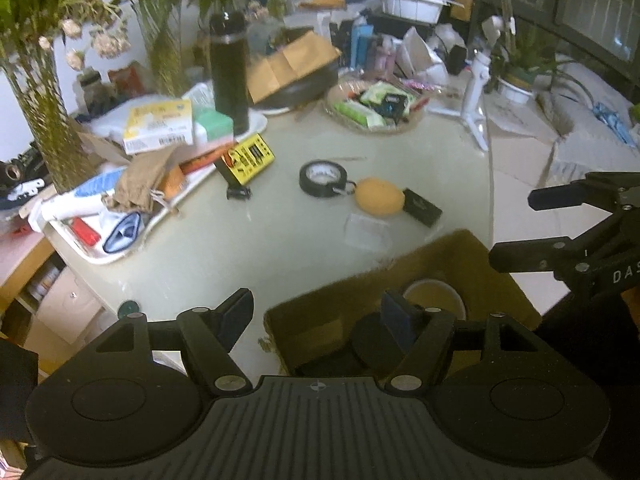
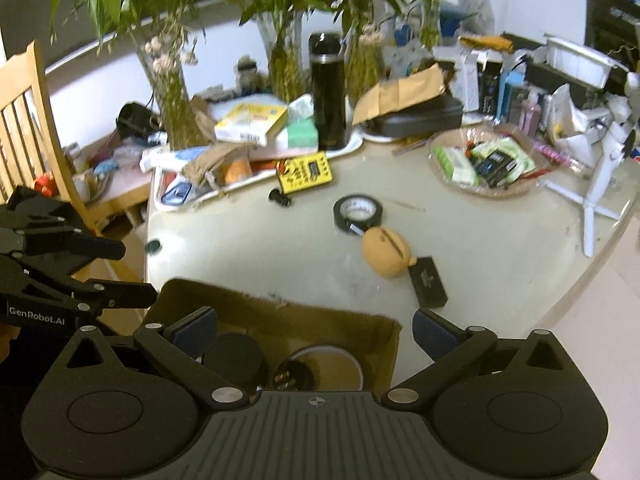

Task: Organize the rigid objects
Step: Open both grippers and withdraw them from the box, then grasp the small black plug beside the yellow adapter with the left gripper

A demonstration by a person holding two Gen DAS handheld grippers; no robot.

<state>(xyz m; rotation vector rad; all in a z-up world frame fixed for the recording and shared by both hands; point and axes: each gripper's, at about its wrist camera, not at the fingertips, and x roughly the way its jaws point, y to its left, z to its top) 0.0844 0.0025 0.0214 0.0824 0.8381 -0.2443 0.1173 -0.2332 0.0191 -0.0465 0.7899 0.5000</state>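
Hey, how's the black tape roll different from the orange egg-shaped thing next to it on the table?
The tape roll is black, ring-shaped with an open centre, and lies flat; the orange egg-shaped thing is solid, rounded and lies on its side. The orange one lies nearer the cardboard box. Both rest on the table, outside the box.

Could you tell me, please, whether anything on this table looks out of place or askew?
Yes. The yellow card leans half off the overfilled white tray, propped at a tilt on the table. The cardboard box has a ragged, torn top edge. Tape roll, orange pouch and black case lie loose.
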